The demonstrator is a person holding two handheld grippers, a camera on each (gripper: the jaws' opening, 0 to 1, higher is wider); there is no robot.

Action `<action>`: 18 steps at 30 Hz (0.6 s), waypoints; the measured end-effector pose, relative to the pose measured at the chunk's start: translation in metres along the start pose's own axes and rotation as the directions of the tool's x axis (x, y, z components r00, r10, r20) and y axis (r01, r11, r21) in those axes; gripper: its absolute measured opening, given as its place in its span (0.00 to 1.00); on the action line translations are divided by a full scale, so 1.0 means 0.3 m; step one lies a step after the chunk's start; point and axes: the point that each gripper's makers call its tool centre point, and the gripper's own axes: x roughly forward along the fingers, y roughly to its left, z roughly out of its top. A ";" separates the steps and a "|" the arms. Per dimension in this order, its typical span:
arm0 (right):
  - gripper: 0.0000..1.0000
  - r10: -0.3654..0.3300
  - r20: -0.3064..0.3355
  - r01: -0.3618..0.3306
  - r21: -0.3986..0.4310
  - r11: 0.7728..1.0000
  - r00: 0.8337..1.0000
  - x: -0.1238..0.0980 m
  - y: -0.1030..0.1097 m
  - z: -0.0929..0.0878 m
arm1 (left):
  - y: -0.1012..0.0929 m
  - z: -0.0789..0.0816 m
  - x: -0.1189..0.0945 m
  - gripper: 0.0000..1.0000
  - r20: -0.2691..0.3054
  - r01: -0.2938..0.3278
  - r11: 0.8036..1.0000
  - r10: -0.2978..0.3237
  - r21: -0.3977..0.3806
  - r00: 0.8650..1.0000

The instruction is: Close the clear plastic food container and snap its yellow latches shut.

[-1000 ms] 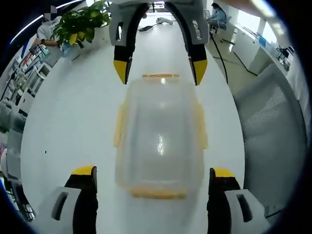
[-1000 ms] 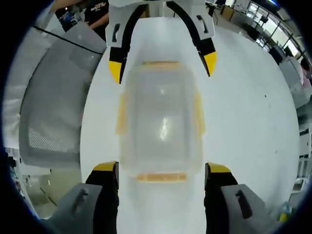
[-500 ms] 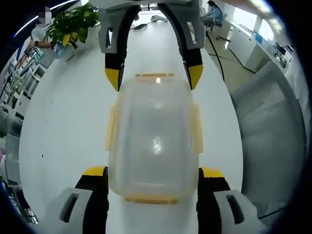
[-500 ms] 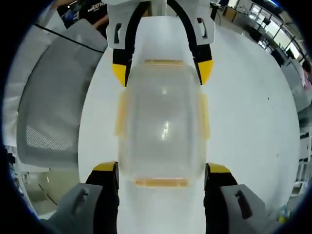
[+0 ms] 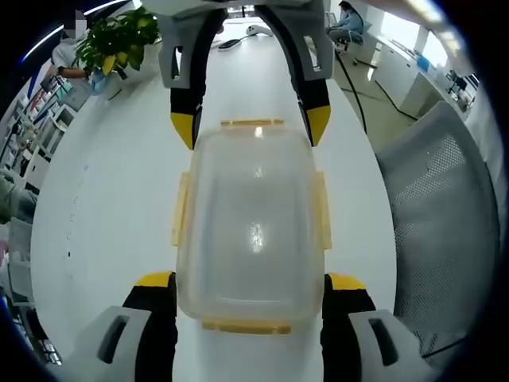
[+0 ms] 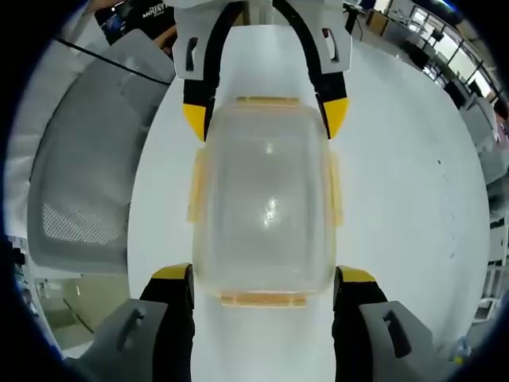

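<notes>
A clear plastic container [image 5: 250, 223] with its lid on lies on the white table [image 5: 119, 199], also seen as the container [image 6: 264, 215] in the right gripper view. Yellow latches [image 5: 181, 211] run along its sides and ends; an end latch [image 6: 262, 299] lies flat by my right jaws. My left gripper [image 5: 250, 280] is open, its jaws flanking the near end. My right gripper [image 6: 262, 274] is open around the opposite end and shows as the right gripper [image 5: 250, 126] at the top. The left gripper [image 6: 264, 118] faces it. Whether the jaws touch the walls is unclear.
A grey mesh chair [image 5: 445, 207] stands beside the table, seen again as the chair [image 6: 79, 159]. A potted plant [image 5: 119, 40] sits at the table's far corner. People sit at desks in the background.
Both grippers have come forward, so the container's ends now sit between their jaws. My left jaws have narrowed a little. Over the last half second almost nothing moved.
</notes>
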 end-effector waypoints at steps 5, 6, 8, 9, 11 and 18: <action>0.68 -0.002 0.010 0.002 0.000 1.000 1.000 0.009 0.000 0.033 | 0.001 -0.028 -0.010 0.71 -0.013 -0.002 1.000 0.002 0.002 1.000; 0.68 -0.002 0.011 0.002 -0.001 1.000 1.000 0.011 -0.001 0.041 | 0.001 -0.039 -0.014 0.71 -0.018 -0.003 1.000 0.003 0.001 1.000; 0.68 -0.002 0.012 0.002 -0.003 1.000 1.000 0.017 -0.003 0.061 | 0.002 -0.059 -0.021 0.71 -0.024 -0.006 1.000 0.006 -0.001 1.000; 0.68 -0.002 0.012 0.002 -0.005 1.000 1.000 0.019 -0.003 0.069 | 0.002 -0.068 -0.024 0.71 -0.024 -0.006 1.000 0.006 -0.002 1.000; 0.68 -0.003 0.023 0.003 -0.007 1.000 1.000 0.024 -0.004 0.092 | 0.003 -0.092 -0.035 0.71 -0.028 -0.007 1.000 0.007 -0.004 1.000; 0.68 0.003 0.032 -0.003 -0.028 1.000 0.999 0.048 -0.003 0.173 | -0.001 -0.169 -0.066 0.71 -0.032 -0.015 1.000 0.014 -0.023 0.999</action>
